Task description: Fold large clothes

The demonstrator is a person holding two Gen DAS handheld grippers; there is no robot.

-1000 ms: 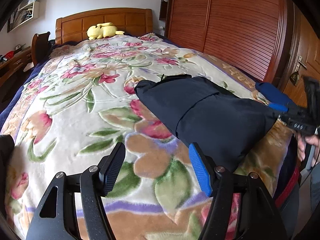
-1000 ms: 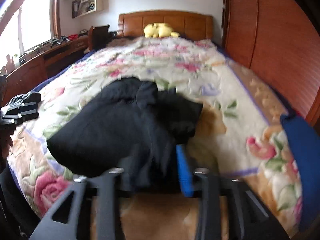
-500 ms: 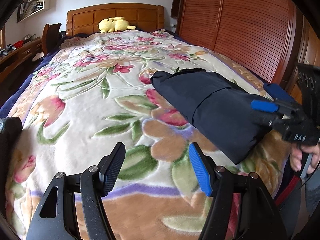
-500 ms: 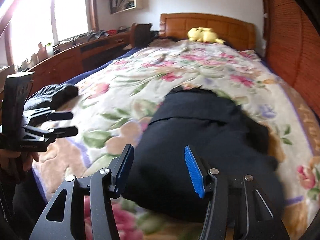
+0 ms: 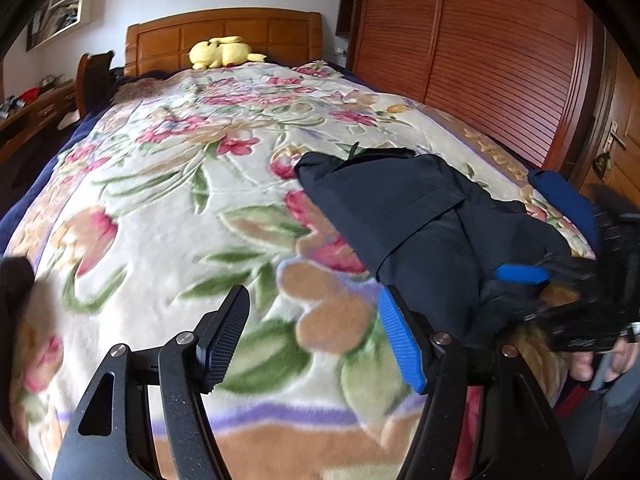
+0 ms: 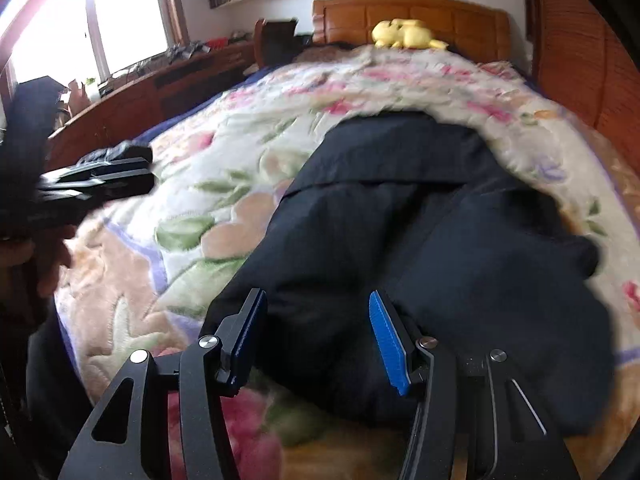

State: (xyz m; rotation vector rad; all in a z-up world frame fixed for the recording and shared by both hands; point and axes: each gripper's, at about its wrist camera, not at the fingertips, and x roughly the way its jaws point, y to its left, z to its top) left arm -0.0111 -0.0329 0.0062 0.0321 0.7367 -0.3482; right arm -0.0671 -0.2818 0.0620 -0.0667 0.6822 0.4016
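floral blanket (image 5: 168, 208); one dark garment (image 6: 420, 232); one plush (image 5: 222, 52); left tool (image 5: 312, 340), right tool (image 6: 316, 340) both released

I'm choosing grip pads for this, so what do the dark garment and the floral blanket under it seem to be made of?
Dark garment: probably a smooth woven synthetic, matte with a faint sheen, lying in broad soft folds; possibly padded, cannot tell. Floral blanket: looks like thick plush fleece, with a fuzzy pile and flower outlines sculpted into it.
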